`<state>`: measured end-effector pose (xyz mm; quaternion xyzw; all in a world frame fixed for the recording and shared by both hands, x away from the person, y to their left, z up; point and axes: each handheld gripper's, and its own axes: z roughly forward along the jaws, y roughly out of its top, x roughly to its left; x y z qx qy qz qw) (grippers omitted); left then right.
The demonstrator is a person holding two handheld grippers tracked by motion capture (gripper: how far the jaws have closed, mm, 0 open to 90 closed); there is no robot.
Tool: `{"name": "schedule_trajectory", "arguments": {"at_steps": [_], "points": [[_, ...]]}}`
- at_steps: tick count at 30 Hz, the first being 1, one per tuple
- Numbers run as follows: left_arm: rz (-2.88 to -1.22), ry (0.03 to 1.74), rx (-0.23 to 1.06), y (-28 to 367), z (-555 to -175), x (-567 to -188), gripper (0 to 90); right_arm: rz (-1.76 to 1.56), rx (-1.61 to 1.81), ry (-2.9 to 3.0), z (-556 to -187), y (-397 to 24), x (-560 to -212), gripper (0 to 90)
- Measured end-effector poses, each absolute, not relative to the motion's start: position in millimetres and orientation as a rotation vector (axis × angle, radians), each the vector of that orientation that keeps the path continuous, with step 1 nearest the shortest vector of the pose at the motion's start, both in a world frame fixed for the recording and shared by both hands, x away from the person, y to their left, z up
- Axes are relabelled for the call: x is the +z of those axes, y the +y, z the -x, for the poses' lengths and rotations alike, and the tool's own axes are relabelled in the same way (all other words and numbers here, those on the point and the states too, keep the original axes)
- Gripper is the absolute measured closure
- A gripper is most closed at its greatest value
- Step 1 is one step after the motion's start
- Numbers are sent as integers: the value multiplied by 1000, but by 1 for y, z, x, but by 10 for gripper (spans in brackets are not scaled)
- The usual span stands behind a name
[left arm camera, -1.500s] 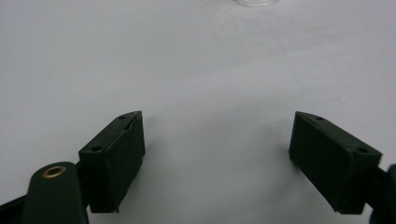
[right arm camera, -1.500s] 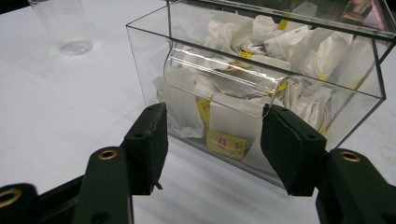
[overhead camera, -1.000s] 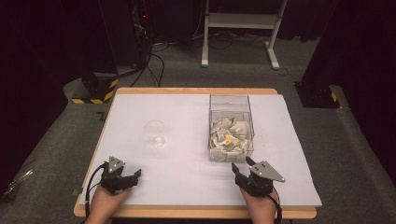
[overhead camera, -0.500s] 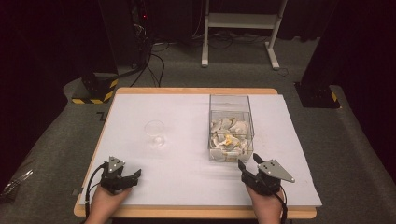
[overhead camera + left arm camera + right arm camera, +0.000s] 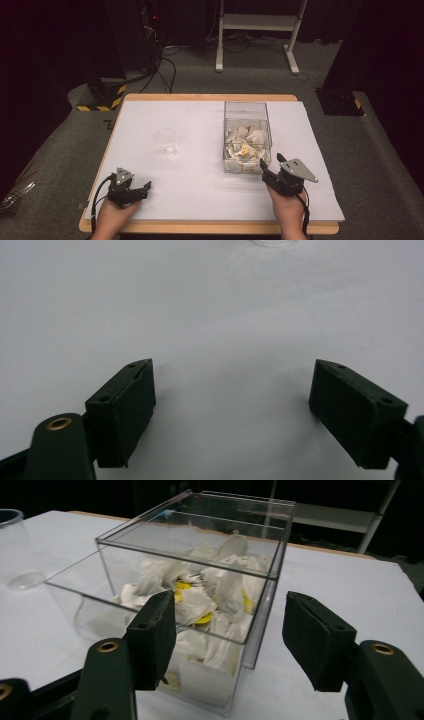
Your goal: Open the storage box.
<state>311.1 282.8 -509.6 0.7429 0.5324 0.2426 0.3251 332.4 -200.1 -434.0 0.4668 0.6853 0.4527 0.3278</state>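
A clear plastic box (image 5: 246, 135) stands right of the table's middle, part full of crumpled white and yellow packets (image 5: 244, 145). My right gripper (image 5: 271, 161) hovers open at the box's near right corner. In the right gripper view its jaws (image 5: 230, 600) frame that corner of the box (image 5: 200, 545) and the packets (image 5: 200, 605), with nothing between the pads. My left gripper (image 5: 146, 189) rests open on the white sheet near the front left edge. The left gripper view has bare sheet between its jaws (image 5: 233, 370). An empty clear glass (image 5: 166, 141) stands left of the box.
A white sheet (image 5: 200, 195) covers the wooden table. The glass (image 5: 15, 550) shows at the far left of the right gripper view. Its base (image 5: 272, 242) is at the top edge of the left gripper view. On the floor behind are a white stand (image 5: 255, 30) and yellow-black striped blocks (image 5: 105, 97).
My right gripper has shifted to the right and a little away from the person, beside the box's near right corner. The left gripper has not moved.
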Motion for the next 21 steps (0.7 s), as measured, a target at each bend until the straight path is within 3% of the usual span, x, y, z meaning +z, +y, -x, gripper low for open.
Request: {"name": "schedule_trajectory", "arguments": {"at_steps": [9, 15, 21], "points": [[-1947, 1396, 634, 283, -311, -510, 191, -1272, 1129, 1792, -359, -206, -431, 491], [-1941, 1398, 634, 283, -311, -510, 191, -1287, 1106, 1805, -368, -204, -432, 667], [-1941, 1398, 635, 283, -311, -510, 191, -1290, 1085, 1830, -370, -203, -435, 726]]}}
